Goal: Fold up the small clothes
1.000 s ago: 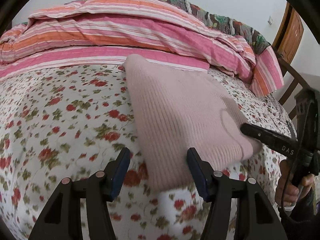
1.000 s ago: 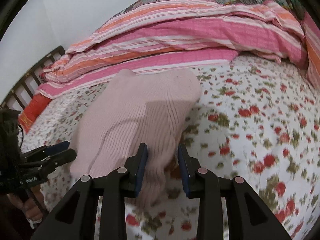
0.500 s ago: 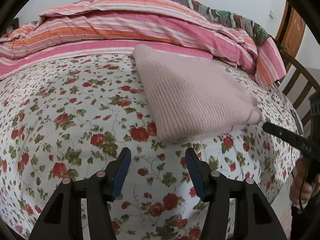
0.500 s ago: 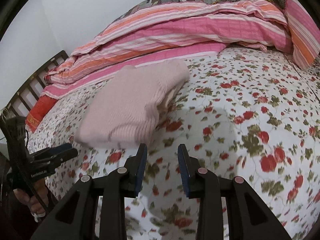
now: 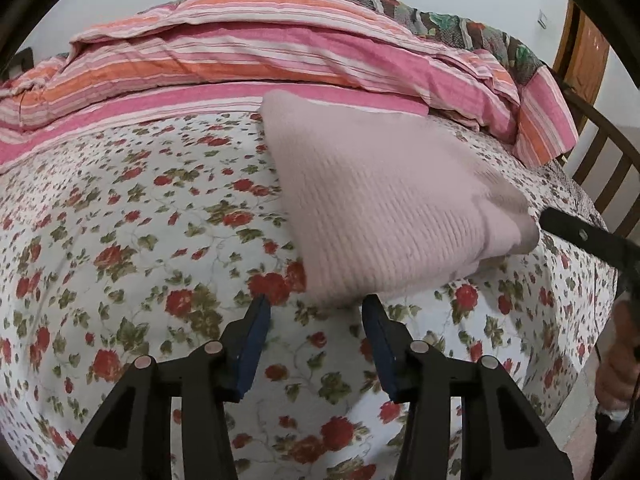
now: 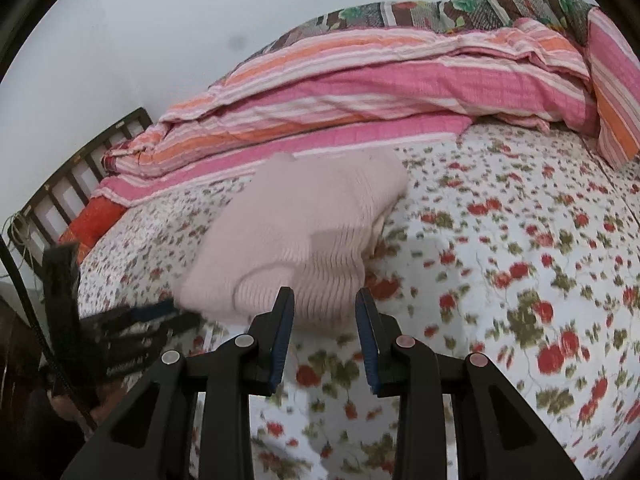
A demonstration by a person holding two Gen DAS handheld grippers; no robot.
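A folded pale pink ribbed knit garment lies on the floral bedsheet; it also shows in the right wrist view. My left gripper is open and empty, its fingertips just short of the garment's near corner. My right gripper is open and empty, its fingertips at the garment's near edge. The right gripper's finger shows at the right edge of the left wrist view, beside the garment's right corner. The left gripper shows blurred at the left of the right wrist view.
A pink and orange striped quilt is piled along the far side of the bed, with a patterned blanket behind it. A dark wooden bed frame stands at one end, and wooden slats and a door at the other.
Both grippers pulled back from the garment, then moved in toward it again. The garment lies folded and released on the sheet; both grippers stay open.
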